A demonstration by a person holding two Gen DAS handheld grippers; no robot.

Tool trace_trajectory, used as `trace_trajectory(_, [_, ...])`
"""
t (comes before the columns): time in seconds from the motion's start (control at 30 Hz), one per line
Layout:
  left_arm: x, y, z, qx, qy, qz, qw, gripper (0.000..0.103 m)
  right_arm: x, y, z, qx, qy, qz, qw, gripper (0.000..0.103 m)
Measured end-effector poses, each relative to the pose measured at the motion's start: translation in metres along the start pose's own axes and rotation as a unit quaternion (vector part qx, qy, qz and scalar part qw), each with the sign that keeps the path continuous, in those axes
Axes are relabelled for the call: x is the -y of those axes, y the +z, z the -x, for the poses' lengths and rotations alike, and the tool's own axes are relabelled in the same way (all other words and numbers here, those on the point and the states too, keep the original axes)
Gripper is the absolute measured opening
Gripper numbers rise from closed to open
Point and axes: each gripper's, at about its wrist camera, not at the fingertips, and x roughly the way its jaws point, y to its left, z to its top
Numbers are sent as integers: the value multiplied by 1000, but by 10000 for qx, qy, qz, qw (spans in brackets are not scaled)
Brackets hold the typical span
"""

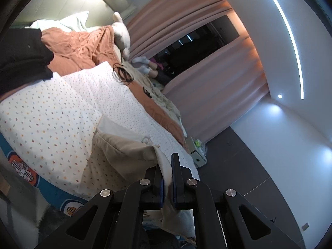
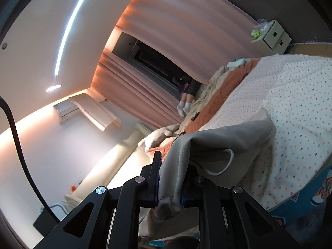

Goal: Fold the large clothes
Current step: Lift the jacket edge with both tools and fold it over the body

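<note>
A beige garment (image 1: 124, 147) lies partly on a bed with a white dotted sheet (image 1: 62, 112). My left gripper (image 1: 167, 178) is shut on an edge of the garment, with pale cloth pinched between its blue pads. In the right wrist view the same beige garment (image 2: 217, 139) hangs from my right gripper (image 2: 170, 178), which is shut on another edge of it. The cloth stretches from the fingers down to the dotted sheet (image 2: 290, 103). A grey drawstring loop (image 2: 228, 161) shows on the garment.
An orange quilt (image 1: 78, 45) and white pillows (image 1: 68, 21) lie at the far end of the bed. A person in white socks (image 1: 143, 64) sits by the pink curtains (image 1: 207, 78). A small white drawer unit (image 1: 197, 151) stands on the dark floor beside the bed.
</note>
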Motion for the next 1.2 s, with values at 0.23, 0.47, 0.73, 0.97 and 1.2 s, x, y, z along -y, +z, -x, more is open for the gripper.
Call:
trace_trajectory(0.23, [7, 12, 8, 243, -23, 69, 9997, 6, -15, 7, -1, 61, 67, 126, 9999, 15])
trace_trajectory(0.47, [7, 41, -31, 247, 92, 60, 9996, 6, -12, 30, -27, 133, -201, 188, 9995, 15])
trace_trajectory(0.73, [4, 78, -92, 185, 255, 74, 9995, 6, 1, 63, -82, 139, -481, 122, 9987, 15])
trace_trajectory(0.97, [-5, 104, -151, 55, 480, 55, 9988, 6, 20, 86, -130, 112, -730, 81, 9972, 15])
trace_trajectory(1.2, [-29, 118, -214, -187, 775, 106, 9968, 6, 55, 99, -183, -11, -983, -88, 9951, 15])
